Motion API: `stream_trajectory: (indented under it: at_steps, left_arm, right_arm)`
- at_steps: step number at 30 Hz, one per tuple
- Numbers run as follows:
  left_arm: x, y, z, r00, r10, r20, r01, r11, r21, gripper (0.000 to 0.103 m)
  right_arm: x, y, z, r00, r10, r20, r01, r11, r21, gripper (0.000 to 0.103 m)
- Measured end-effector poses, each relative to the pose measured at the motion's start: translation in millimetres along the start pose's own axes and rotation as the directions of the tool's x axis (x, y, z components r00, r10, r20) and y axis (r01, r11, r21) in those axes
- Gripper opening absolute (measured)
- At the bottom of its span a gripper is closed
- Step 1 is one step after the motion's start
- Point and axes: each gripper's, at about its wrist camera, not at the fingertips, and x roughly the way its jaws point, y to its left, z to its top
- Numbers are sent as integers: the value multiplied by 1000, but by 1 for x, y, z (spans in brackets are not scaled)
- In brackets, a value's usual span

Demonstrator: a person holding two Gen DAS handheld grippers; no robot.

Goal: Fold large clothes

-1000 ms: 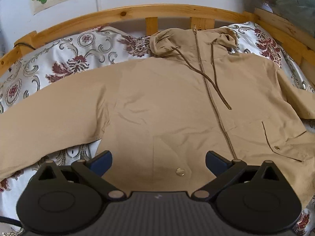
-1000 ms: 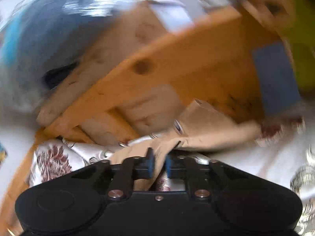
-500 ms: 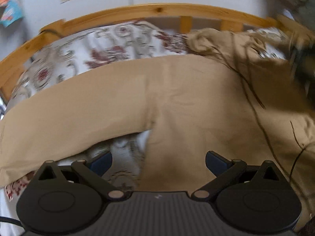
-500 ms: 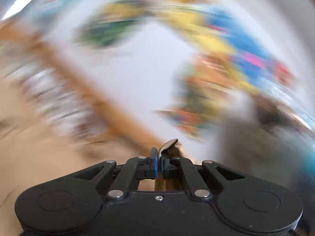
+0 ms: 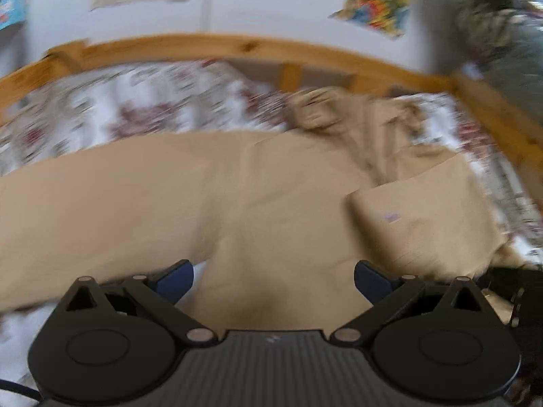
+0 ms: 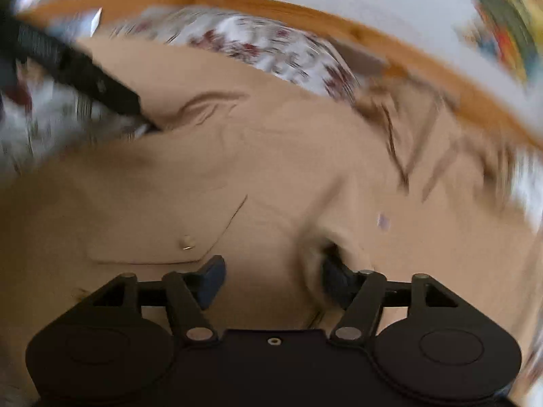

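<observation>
A large tan hooded jacket (image 5: 271, 203) lies spread on the bed, its left sleeve (image 5: 85, 210) stretched out to the left. Its right sleeve (image 5: 424, 210) lies folded over onto the body. My left gripper (image 5: 273, 276) is open and empty, low over the jacket's hem. My right gripper (image 6: 271, 278) is open over the jacket (image 6: 254, 169), near a pocket flap with a snap (image 6: 186, 240); the sleeve cuff (image 6: 322, 254) rests against its right finger. The left gripper shows as a dark shape in the right wrist view (image 6: 78, 71). Both views are blurred.
A flowered bedsheet (image 5: 152, 108) covers the bed. A wooden bed rail (image 5: 220, 45) runs along the far side and down the right (image 5: 502, 118). Posters hang on the white wall (image 5: 373, 0). Dark bedding or clothing is piled at the far right (image 5: 509, 40).
My right gripper carried the right sleeve over onto the jacket's body and opened, letting it go. My left gripper shifted left, staying open.
</observation>
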Motion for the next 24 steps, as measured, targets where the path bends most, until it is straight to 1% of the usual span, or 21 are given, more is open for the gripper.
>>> stream_trajectory:
  at_steps: [2, 3, 4, 6, 8, 10, 11, 12, 14, 15, 16, 17, 18, 19, 20, 21, 22, 24]
  left_arm:
    - [10, -15, 5, 997, -78, 29, 76, 996, 49, 102]
    - [15, -23, 7, 993, -114, 38, 111, 991, 76, 102]
    - [21, -32, 9, 987, -153, 41, 148, 982, 120, 102]
    - [31, -52, 8, 981, -190, 24, 181, 960, 215, 102]
    - [40, -73, 3, 977, -215, 5, 202, 927, 316, 102]
    - [46, -93, -5, 975, -222, -4, 203, 883, 422, 102]
    - [48, -103, -11, 975, -220, -11, 199, 859, 472, 100]
    - [51, -113, -16, 976, -217, -19, 195, 833, 518, 96]
    - [57, -133, -28, 979, -201, -39, 184, 780, 598, 90]
    - [61, -144, -33, 981, -188, -44, 173, 754, 634, 88]
    - [64, -151, -36, 983, -177, -48, 164, 735, 657, 85]
    - [68, -157, -39, 983, -172, -56, 164, 719, 676, 80]
    - [71, -163, -42, 985, -162, -59, 157, 705, 692, 70]
    - [76, -169, -45, 989, -140, -58, 140, 696, 704, 62]
    - [81, -174, -46, 991, -120, -61, 127, 691, 711, 41]
    - [87, -178, -47, 993, -101, -59, 113, 698, 707, 19]
    - [91, -178, -45, 996, -78, -45, 87, 733, 675, 16]
    - [87, -169, -42, 997, -81, 9, 61, 815, 576, 4]
  right_arm:
    - [-11, -13, -11, 998, 56, -23, -52, 990, 132, 73]
    - [-22, -9, -19, 999, 41, -21, -38, 987, 153, 73]
    - [-30, -10, -26, 1000, 4, -21, 0, 986, 166, 73]
    - [-43, -18, -33, 995, -95, -16, 96, 977, 193, 73]
    - [-54, -30, -36, 980, -199, 6, 193, 957, 217, 72]
    - [-62, -39, -38, 956, -294, 27, 281, 935, 218, 72]
    - [-65, -43, -39, 938, -344, 42, 329, 922, 204, 72]
    - [-68, -47, -43, 918, -392, 56, 376, 907, 191, 72]
    - [-72, -57, -49, 872, -482, 89, 461, 867, 189, 72]
    - [-70, -66, -53, 860, -502, 91, 479, 856, 193, 72]
    - [-68, -75, -55, 852, -517, 82, 494, 846, 201, 72]
    - [-67, -85, -55, 845, -530, 72, 505, 835, 216, 72]
    - [-64, -94, -54, 844, -533, 69, 506, 831, 229, 72]
    - [-63, -104, -50, 843, -535, 62, 507, 827, 241, 72]
    - [-61, -113, -47, 841, -538, 60, 510, 824, 245, 72]
    - [-59, -123, -42, 841, -537, 62, 508, 825, 247, 72]
    - [-55, -132, -36, 847, -529, 54, 502, 828, 251, 72]
    - [-47, -150, -27, 857, -513, 37, 487, 832, 265, 71]
